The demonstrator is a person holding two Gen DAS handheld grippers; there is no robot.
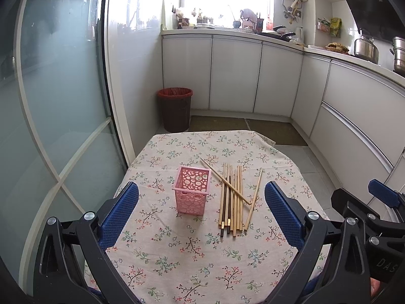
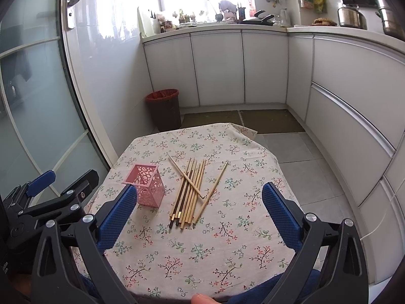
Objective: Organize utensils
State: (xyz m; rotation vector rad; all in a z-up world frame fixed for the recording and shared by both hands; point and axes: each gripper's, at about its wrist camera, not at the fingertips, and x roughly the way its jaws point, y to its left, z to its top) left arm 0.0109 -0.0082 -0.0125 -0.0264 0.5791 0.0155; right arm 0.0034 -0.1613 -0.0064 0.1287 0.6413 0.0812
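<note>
A pink perforated holder (image 1: 191, 190) stands upright and empty on the floral tablecloth (image 1: 177, 253). Several wooden chopsticks (image 1: 231, 198) lie in a loose bundle just right of it, one crossing diagonally over the others and one (image 1: 254, 200) apart on the right. My left gripper (image 1: 201, 202) is open and empty, held above the near table, with holder and chopsticks between its fingers. In the right wrist view my right gripper (image 2: 200, 202) is open and empty, the chopsticks (image 2: 189, 192) ahead of it and the holder (image 2: 146, 185) by its left finger (image 2: 119, 217).
A dark bin (image 1: 175, 109) with a red liner stands on the floor beyond the table. White cabinets (image 1: 235, 73) run along the back and right. A glass sliding door (image 1: 55, 101) is on the left. Each gripper shows at the other view's edge (image 1: 374, 215).
</note>
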